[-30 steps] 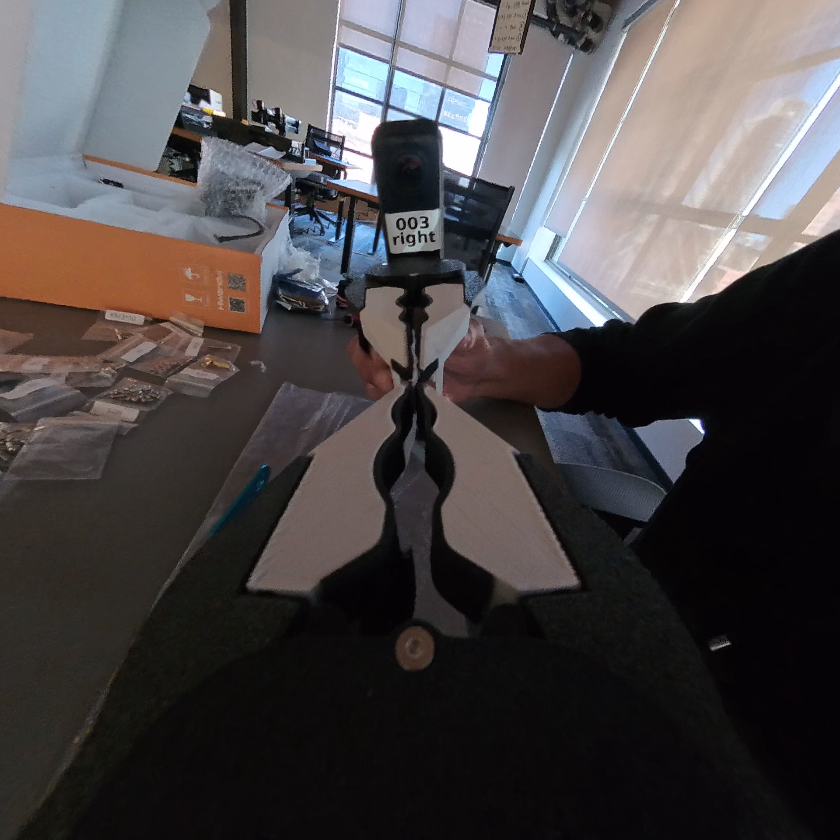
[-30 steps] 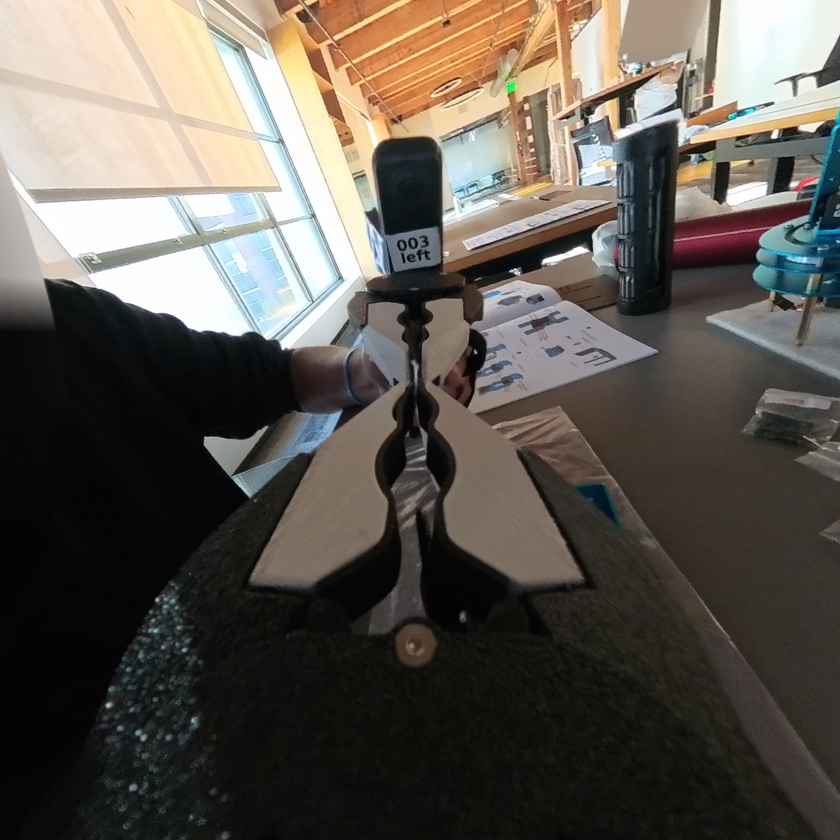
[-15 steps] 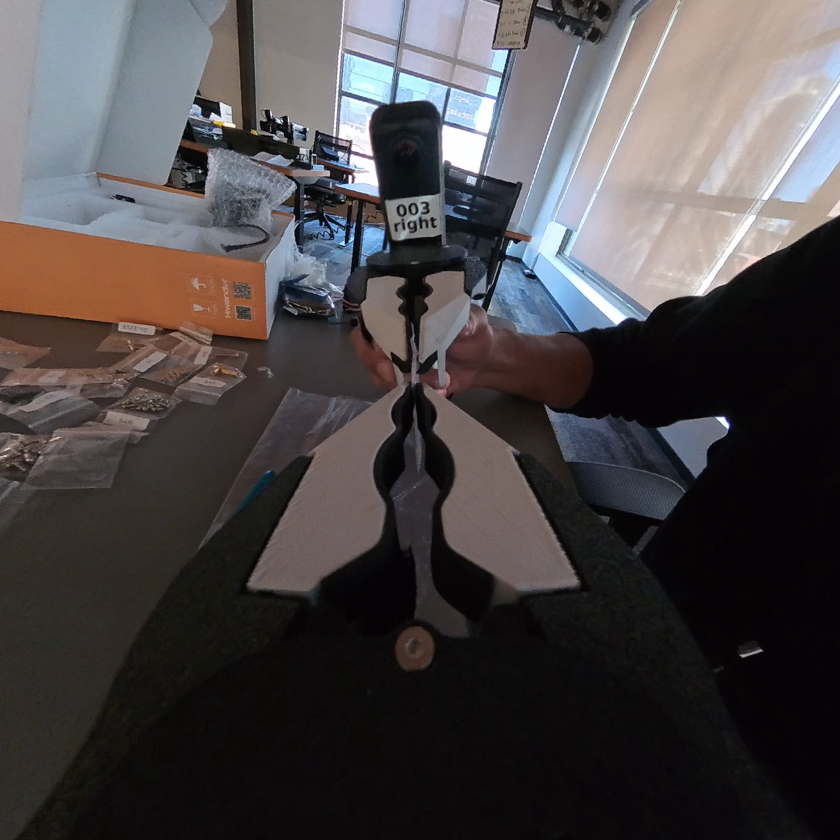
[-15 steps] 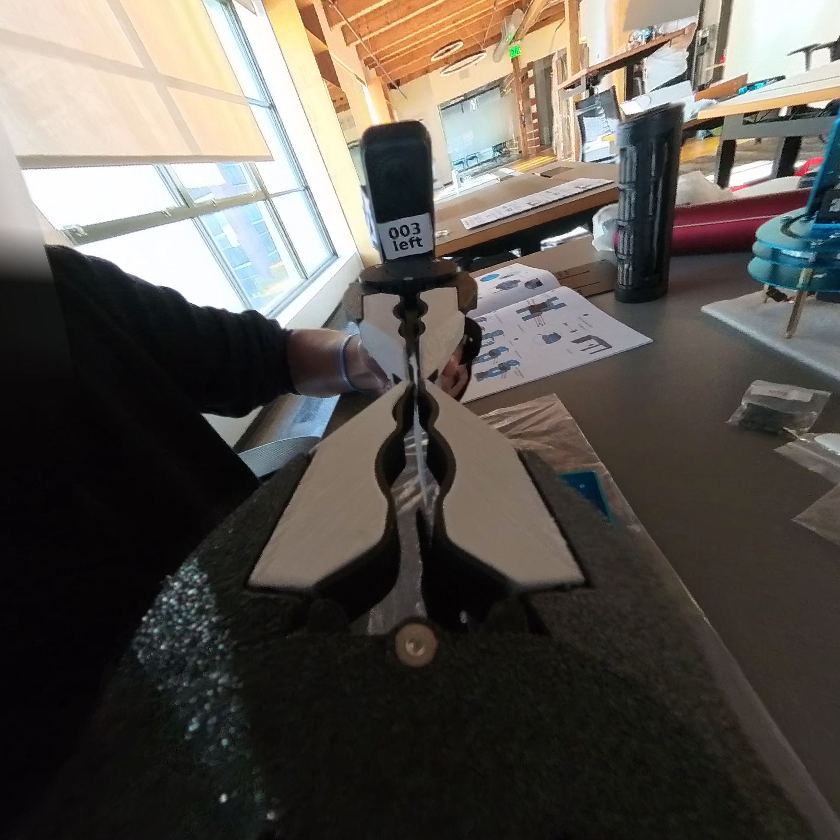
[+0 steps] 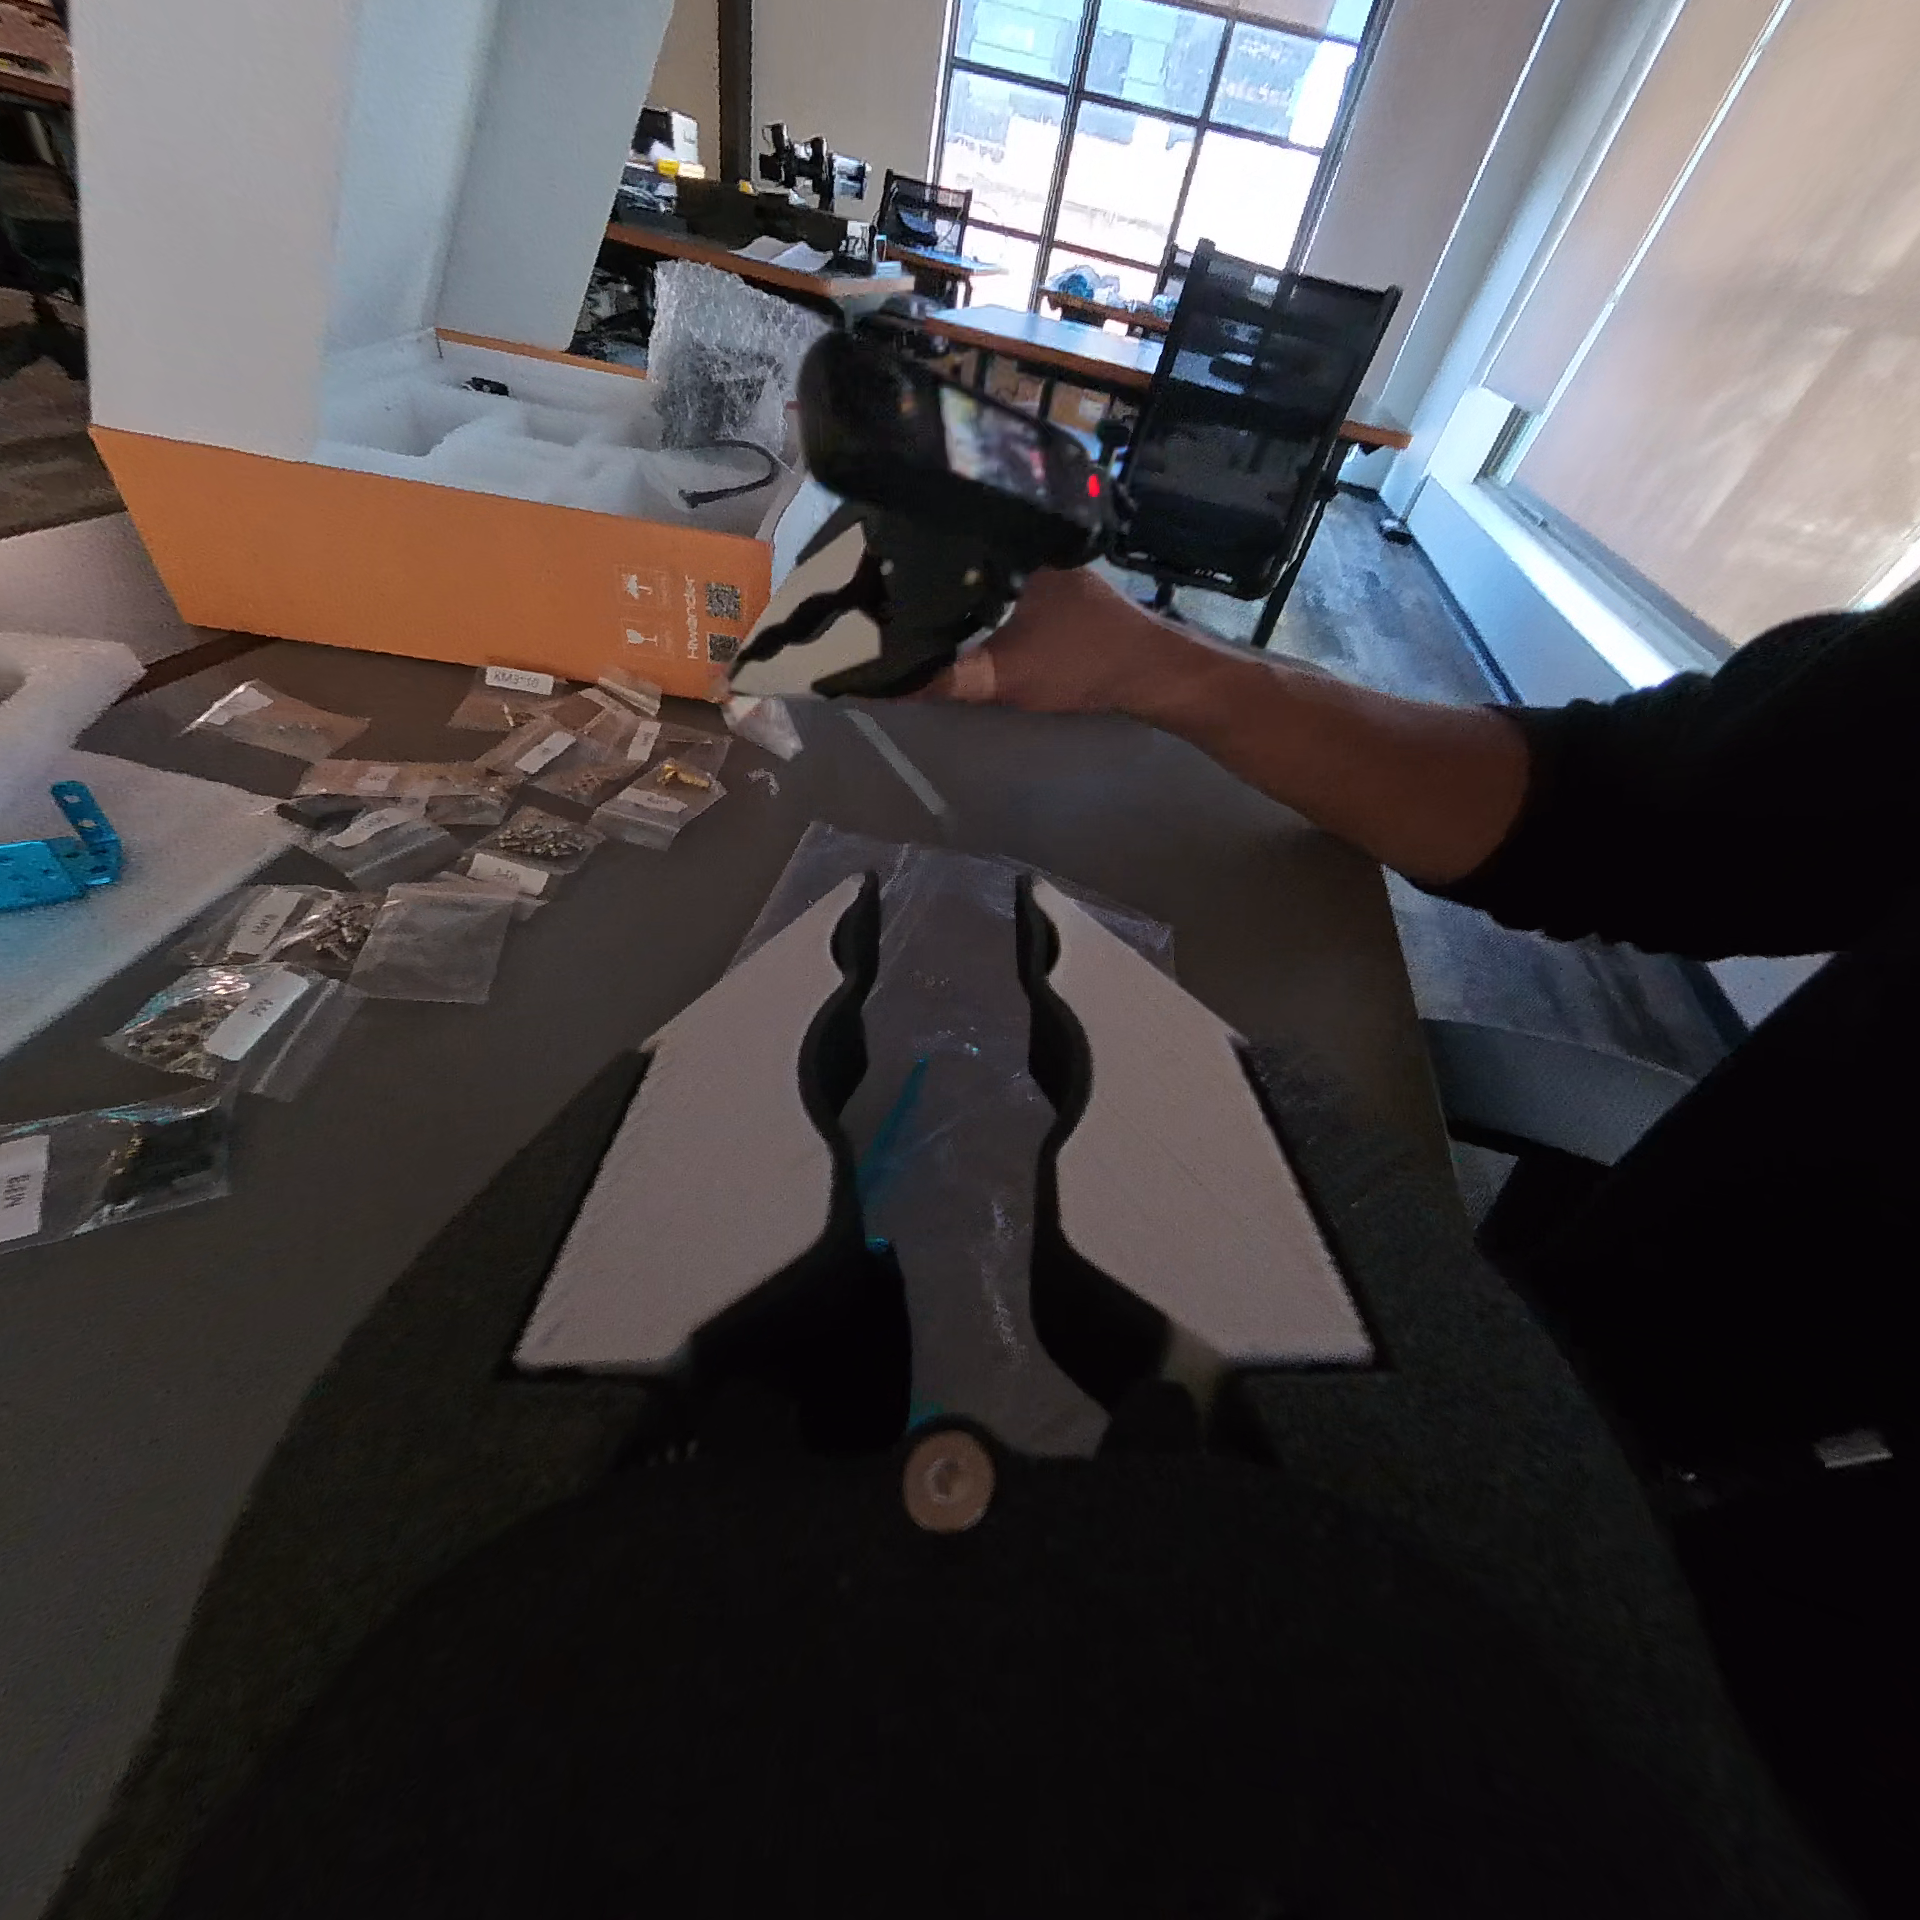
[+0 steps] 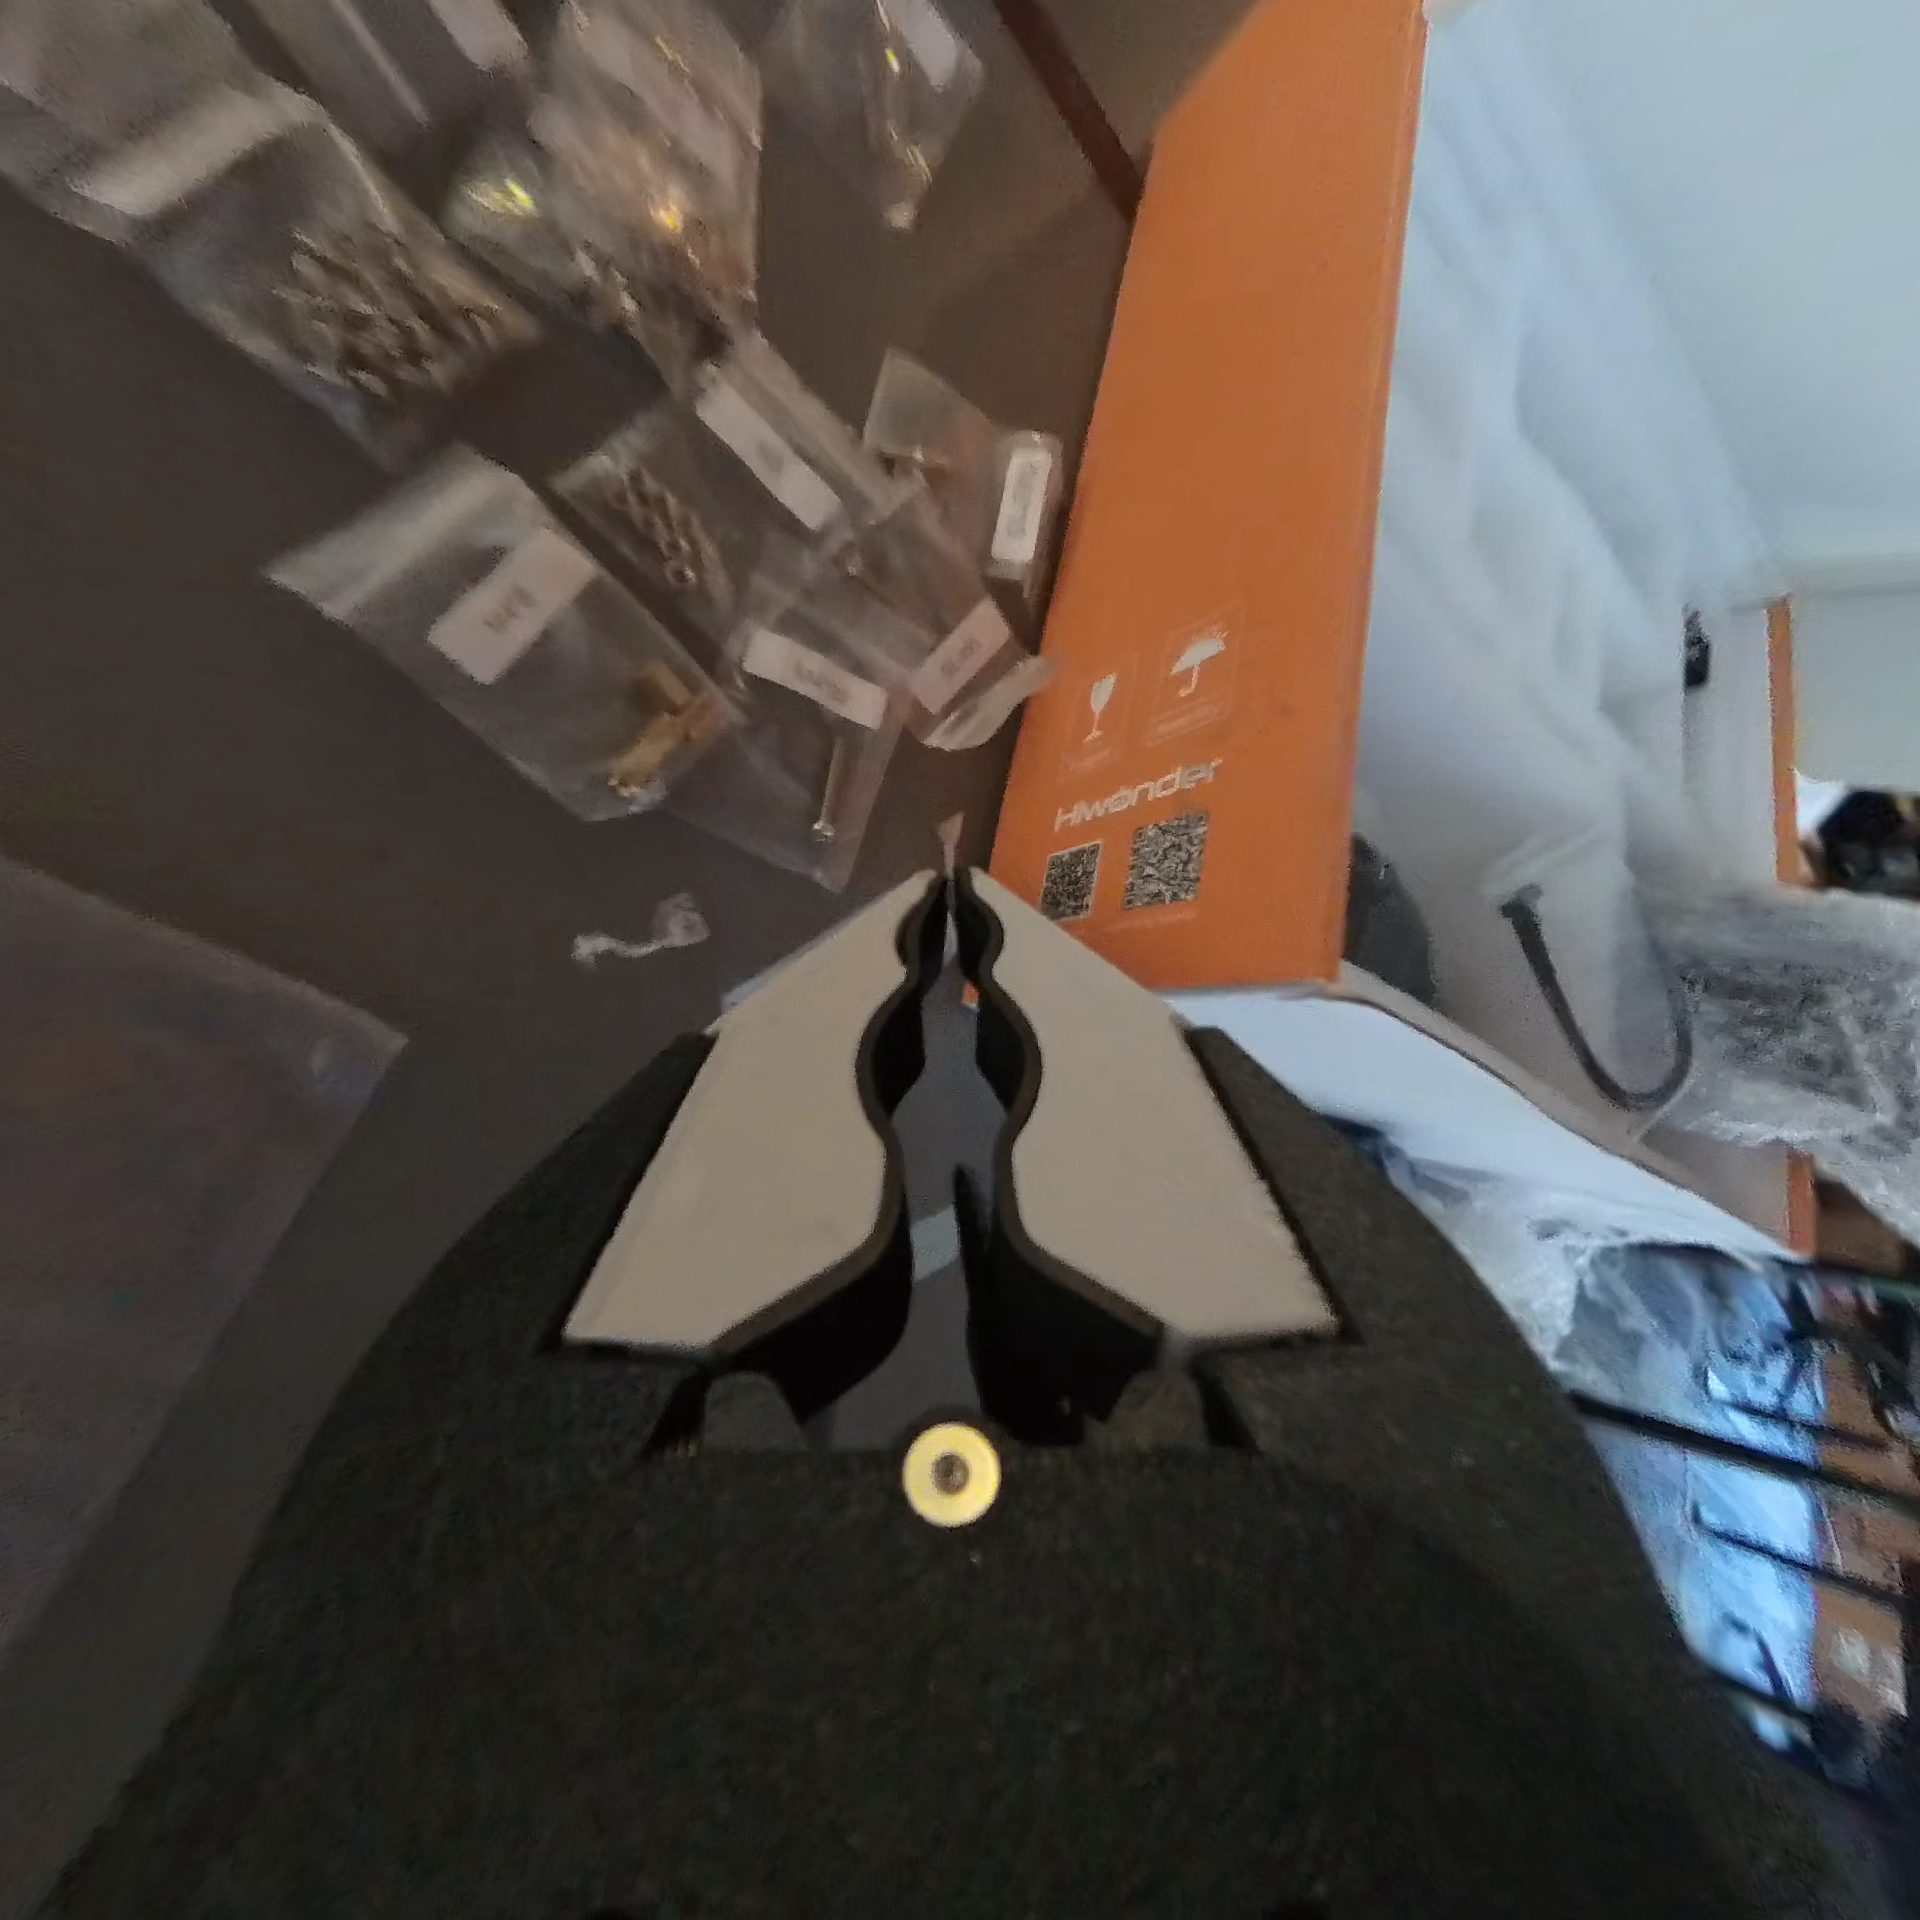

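Observation:
My left gripper (image 5: pixel 940 883) is open and empty, its fingers spread above a large clear plastic bag (image 5: pixel 935 997) that lies flat on the dark table (image 5: pixel 416 1143). A blue part (image 5: pixel 894 1122) shows inside the bag between the fingers. My right gripper (image 6: pixel 951 883) is shut on a small scrap of clear plastic (image 6: pixel 948 831) that sticks out past its tips. It also shows in the left wrist view (image 5: pixel 732 681), held by a hand, tilted down to the left beside the orange box, with the scrap (image 5: pixel 764 719) hanging from it.
An open orange box (image 5: pixel 416 561) with white foam stands at the back left; it also shows in the right wrist view (image 6: pixel 1195 520). Several small bags of screws (image 5: pixel 499 831) lie before it. A blue bracket (image 5: pixel 52 852) lies far left. A black chair (image 5: pixel 1247 416) stands behind. The gap from one gripper's tips to the other's is roughly 30 cm.
The two grippers were tip to tip, both shut on the clear plastic. Now the left gripper has opened over the bag; the right has swung away left toward the orange box with a scrap.

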The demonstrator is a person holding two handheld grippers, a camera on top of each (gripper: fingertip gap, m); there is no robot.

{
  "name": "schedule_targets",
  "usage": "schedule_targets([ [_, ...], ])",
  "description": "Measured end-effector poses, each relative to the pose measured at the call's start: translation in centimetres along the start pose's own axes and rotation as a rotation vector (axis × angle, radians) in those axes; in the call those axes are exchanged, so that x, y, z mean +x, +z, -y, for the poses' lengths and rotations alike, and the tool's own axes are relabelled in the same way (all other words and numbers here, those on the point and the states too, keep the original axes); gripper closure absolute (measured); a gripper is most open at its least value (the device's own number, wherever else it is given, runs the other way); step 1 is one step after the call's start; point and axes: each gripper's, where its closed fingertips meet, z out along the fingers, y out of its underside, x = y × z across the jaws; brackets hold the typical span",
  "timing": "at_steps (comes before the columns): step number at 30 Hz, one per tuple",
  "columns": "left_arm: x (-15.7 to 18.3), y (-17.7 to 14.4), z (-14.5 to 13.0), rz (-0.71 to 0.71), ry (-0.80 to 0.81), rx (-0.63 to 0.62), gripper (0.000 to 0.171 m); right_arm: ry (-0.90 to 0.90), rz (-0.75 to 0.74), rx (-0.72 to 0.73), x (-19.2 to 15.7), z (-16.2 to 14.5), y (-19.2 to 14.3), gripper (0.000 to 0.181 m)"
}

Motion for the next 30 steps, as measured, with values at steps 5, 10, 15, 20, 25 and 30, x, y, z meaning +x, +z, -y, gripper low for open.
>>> schedule_targets([
  [5, 0.8, 0.2, -0.1, -0.034, -0.015, -0.014, 0.146, 0.271, 0.199, 0.030, -2.7, 1.2, 0.5, 0.174],
  [10, 0.5, -1.1, 1.6, -0.007, 0.005, 0.054, 0.145, 0.567, 0.409, 0.230, -1.7, 3.3, -2.1, 0.181],
  [15, -0.4, -2.3, 2.7, -0.010, -0.042, 0.102, 0.145, 0.437, 0.241, 0.340, 1.4, 3.6, -5.9, 0.181],
  [20, -0.9, -4.7, 2.6, 0.084, -0.106, 0.090, 0.145, 0.441, 0.430, 0.393, -2.9, 3.5, -9.4, 0.175],
  [25, -1.2, -15.8, -2.8, 0.571, -0.255, 0.063, 0.145, 0.554, 0.453, 0.572, -4.2, 3.2, -12.3, 0.173],
  [30, 2.8, -32.1, -13.7, 1.106, -0.527, -0.086, 0.144, 0.677, 0.120, 0.647, 0.9, 1.9, -10.1, 0.181],
])
